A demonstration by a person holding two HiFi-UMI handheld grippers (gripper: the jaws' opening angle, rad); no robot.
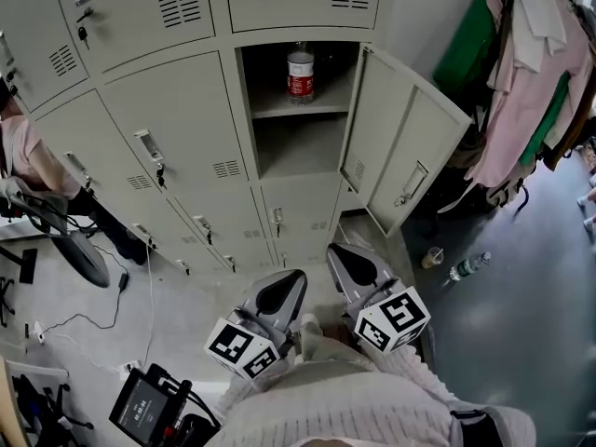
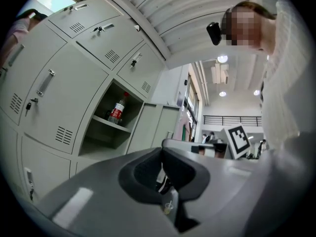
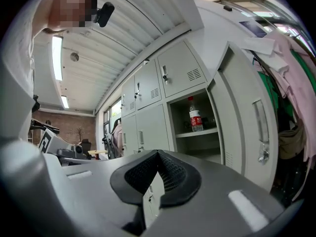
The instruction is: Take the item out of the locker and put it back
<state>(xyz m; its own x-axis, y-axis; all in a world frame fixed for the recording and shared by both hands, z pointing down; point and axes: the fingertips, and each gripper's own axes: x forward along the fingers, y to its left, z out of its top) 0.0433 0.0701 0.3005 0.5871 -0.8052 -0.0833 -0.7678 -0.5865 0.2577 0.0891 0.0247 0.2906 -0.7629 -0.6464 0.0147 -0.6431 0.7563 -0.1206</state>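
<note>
A clear water bottle [image 1: 300,74] with a red label stands upright on the shelf of the open locker [image 1: 296,147]. The locker's door [image 1: 405,152] is swung out to the right. Both grippers hang low in the head view, well short of the locker and pointing toward it. My left gripper [image 1: 296,276] has its jaws together with nothing in them, and so does my right gripper [image 1: 333,250]. The left gripper view shows the bottle [image 2: 117,110] far off beyond the shut left gripper [image 2: 163,152]. In the right gripper view the bottle [image 3: 195,116] stands above the shut right gripper [image 3: 158,153].
Shut grey lockers [image 1: 177,147] surround the open one. Clothes [image 1: 531,91] hang at the right, with a bottle [image 1: 467,266] and a cup [image 1: 433,257] on the floor below. A chair [image 1: 65,240], cables and a black device [image 1: 144,408] are at the left. A person [image 1: 23,152] sits at the left edge.
</note>
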